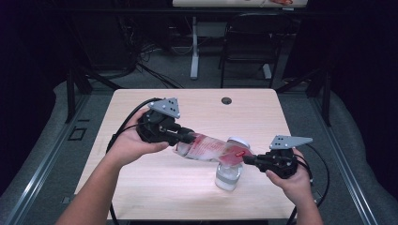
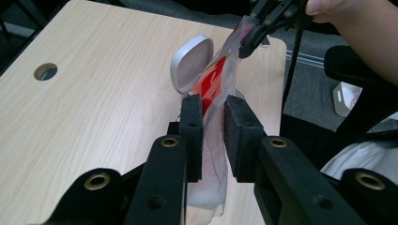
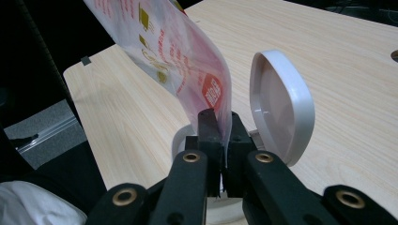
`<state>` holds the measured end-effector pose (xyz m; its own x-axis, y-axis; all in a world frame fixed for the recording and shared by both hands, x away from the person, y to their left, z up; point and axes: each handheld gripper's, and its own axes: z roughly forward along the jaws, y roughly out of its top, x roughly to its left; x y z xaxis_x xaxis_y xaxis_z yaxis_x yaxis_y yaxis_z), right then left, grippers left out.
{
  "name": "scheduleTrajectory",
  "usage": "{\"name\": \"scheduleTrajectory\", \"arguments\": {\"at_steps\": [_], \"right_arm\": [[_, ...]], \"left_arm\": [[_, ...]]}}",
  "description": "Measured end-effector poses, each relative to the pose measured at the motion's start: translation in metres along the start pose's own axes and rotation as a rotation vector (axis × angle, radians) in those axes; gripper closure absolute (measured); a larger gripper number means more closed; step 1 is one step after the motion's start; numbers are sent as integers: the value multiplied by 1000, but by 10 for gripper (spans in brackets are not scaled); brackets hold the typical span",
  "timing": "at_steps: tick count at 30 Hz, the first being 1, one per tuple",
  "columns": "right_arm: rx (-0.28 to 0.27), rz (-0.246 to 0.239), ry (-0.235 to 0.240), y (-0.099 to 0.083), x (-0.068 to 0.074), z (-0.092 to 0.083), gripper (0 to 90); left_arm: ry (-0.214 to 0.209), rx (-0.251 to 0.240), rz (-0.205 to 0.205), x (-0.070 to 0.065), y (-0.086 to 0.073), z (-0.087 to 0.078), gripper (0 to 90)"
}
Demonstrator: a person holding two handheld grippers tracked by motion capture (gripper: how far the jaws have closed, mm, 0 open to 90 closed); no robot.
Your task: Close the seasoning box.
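Note:
A clear plastic pouch (image 1: 211, 149) with red print hangs stretched between my two grippers above the table. My left gripper (image 1: 187, 138) is shut on its left end; in the left gripper view the pads (image 2: 192, 122) press the pouch (image 2: 218, 77) from both sides. My right gripper (image 1: 248, 159) is shut on the other end, pinching the pouch's edge (image 3: 178, 51) between its fingertips (image 3: 209, 124). Under that end stands a clear jar (image 1: 228, 176) with white contents. Its white flip lid (image 3: 281, 112) stands open, just behind the pouch.
The light wooden table (image 1: 164, 187) has a round cable hole (image 1: 226, 100) near its far edge. Behind the table stand a black chair (image 1: 253, 37) and a white desk leg (image 1: 194, 47). Cables trail from both grippers over the table's sides.

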<state>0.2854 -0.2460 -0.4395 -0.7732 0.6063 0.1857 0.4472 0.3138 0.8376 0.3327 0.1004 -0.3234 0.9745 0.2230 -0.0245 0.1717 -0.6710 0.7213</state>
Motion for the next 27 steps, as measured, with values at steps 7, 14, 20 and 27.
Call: {"name": "scheduleTrajectory", "arguments": {"at_steps": [7,14,20,27], "right_arm": [[0,-5,-5,1,0,-3,886],[-10,7,-7,-1,-3,-4,885],[-8,9,-10,-1,-3,-3,884],[-6,3,-8,0,-2,-3,883]], "left_arm": [[3,17,-2,1,0,3,783],[-1,13,-5,2,0,6,782],[-1,16,4,-1,2,6,783],[0,15,8,-1,2,4,783]]}}
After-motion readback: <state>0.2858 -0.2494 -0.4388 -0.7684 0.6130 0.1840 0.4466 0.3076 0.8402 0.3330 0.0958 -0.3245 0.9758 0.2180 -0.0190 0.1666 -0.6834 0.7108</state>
